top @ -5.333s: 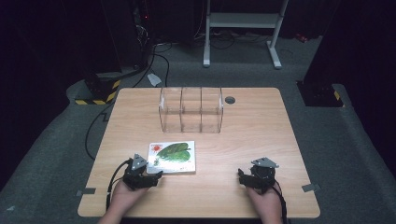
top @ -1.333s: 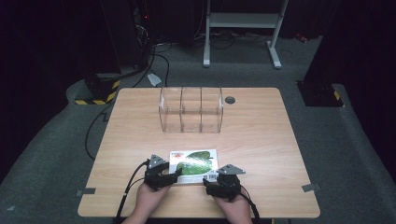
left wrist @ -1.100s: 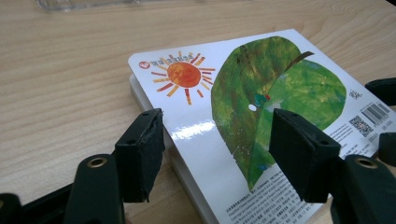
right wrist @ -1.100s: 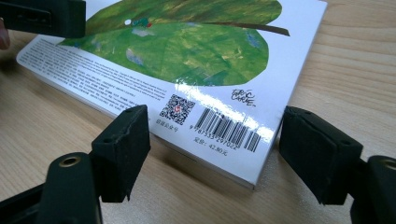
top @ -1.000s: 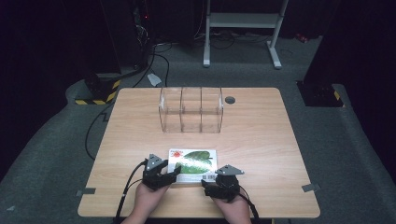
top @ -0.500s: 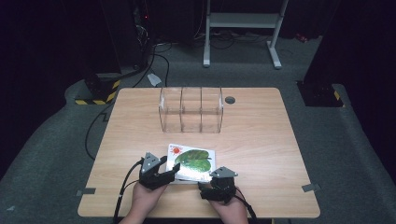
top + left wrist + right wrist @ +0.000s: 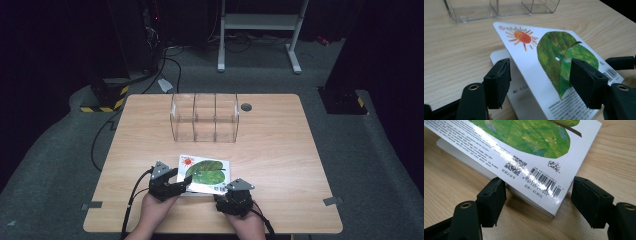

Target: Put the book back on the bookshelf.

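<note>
Left claw [image 7: 537,86] gapes under the book's [image 7: 554,62] lifted cover; right claw [image 7: 537,202] straddles its barcode corner, unclenched

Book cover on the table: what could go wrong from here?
The book has its cover lifted at an angle over the pages, and the left gripper has open jaws, pads off it, so the cover may drop shut. The right gripper straddles a corner without clamping, so the book may slide.
</note>
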{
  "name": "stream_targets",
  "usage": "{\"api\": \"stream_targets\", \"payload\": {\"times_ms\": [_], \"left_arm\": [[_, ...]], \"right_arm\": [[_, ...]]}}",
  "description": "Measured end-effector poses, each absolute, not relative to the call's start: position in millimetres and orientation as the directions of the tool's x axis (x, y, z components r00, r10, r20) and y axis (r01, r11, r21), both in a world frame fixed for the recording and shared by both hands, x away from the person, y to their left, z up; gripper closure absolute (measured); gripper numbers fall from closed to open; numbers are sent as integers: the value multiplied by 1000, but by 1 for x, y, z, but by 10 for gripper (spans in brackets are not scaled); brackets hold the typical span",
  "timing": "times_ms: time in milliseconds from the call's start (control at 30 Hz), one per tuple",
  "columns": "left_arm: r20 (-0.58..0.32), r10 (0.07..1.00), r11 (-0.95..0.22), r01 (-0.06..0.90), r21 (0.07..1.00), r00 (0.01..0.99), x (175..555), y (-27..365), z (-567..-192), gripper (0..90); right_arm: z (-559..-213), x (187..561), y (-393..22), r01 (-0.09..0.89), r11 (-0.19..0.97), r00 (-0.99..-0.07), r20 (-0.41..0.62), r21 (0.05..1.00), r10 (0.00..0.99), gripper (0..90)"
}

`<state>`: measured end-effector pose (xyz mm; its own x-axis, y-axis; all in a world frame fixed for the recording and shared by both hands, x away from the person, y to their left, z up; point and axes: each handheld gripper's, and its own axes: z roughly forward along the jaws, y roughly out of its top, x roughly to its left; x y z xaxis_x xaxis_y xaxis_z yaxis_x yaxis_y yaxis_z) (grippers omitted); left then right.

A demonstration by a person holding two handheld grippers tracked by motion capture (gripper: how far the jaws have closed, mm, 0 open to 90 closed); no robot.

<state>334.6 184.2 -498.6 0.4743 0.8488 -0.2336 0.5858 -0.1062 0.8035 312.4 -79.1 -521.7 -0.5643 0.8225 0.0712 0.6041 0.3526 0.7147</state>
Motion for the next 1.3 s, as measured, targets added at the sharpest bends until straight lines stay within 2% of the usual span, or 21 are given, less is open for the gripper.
{"api": "stream_targets", "payload": {"times_ms": [167,400,867,1067,1167,1300], "left_arm": [[-281,827,-103,622,776,487,341,185,-503,340],[-263,812,-149,619,771,522,343,186,-505,361],[-256,796,-156,594,789,549,341,194,-503,545],[-237,797,-175,588,790,555,340,194,-504,584],[-228,799,-185,588,788,557,340,194,-505,594],[-204,800,-203,575,793,564,339,193,-507,605]], "right_arm": [[-522,313,-79,601,357,-568,68,715,820,279],[-522,313,-79,595,370,-574,55,714,817,276],[-521,314,-79,588,414,-599,30,695,800,266],[-521,314,-82,577,429,-618,28,694,786,269],[-519,313,-86,598,409,-617,70,690,784,279],[-515,311,-91,594,398,-614,74,698,786,282]]}}
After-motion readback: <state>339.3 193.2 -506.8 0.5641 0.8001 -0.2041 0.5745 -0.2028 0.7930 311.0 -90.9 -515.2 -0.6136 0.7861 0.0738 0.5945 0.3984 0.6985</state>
